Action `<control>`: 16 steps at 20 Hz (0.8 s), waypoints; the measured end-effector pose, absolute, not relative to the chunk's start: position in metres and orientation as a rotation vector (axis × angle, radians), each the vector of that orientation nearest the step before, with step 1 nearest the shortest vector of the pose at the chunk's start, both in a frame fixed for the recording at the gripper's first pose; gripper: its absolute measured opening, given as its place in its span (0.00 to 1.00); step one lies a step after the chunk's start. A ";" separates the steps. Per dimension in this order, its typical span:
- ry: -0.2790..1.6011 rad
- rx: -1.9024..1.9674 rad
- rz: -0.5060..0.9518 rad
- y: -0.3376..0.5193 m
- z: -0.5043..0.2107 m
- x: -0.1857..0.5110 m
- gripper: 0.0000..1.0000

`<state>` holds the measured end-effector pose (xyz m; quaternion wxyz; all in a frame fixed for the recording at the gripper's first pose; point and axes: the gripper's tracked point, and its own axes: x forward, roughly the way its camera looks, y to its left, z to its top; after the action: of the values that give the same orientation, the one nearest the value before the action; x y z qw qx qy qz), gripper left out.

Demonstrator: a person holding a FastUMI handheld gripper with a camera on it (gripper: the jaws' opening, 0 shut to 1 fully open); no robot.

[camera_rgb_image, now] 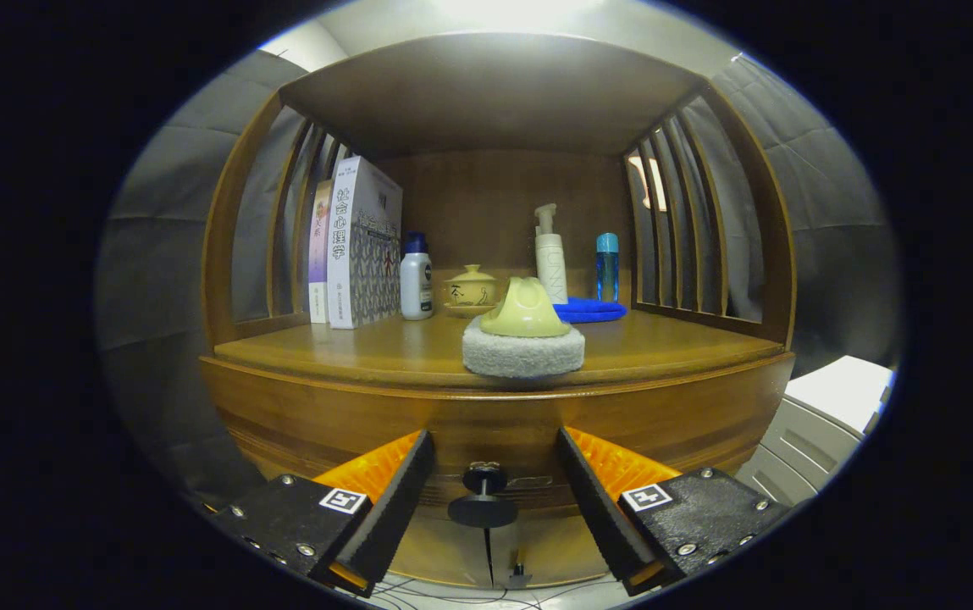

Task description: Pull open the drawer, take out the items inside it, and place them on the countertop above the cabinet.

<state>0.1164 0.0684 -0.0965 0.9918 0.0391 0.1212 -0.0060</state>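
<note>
My gripper (494, 487) is open, its two fingers spread apart in front of a wooden cabinet. Between the fingers, slightly beyond their tips, sits the drawer's dark round knob (483, 500) on the closed drawer front (486, 440). Neither finger touches the knob. Above the drawer runs the wooden countertop (351, 347). On its front edge rests a scrubbing pad with a pale yellow handle (523, 335). The drawer's inside is hidden.
At the back of the countertop stand two books (355, 246), a white bottle with a blue cap (416, 280), a small yellow lidded pot (471, 290), a white pump bottle (550, 258), a blue tube (607, 267) and a blue cloth (589, 310). A white unit (825, 424) stands right of the cabinet.
</note>
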 end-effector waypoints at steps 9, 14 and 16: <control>0.179 0.138 -0.016 0.040 -0.041 0.103 0.94; 0.104 0.101 -0.033 0.011 0.023 0.057 0.93; 0.104 0.053 -0.023 0.011 0.032 0.042 0.93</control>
<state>0.0416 0.0111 0.0320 0.9982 0.0263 0.0517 -0.0116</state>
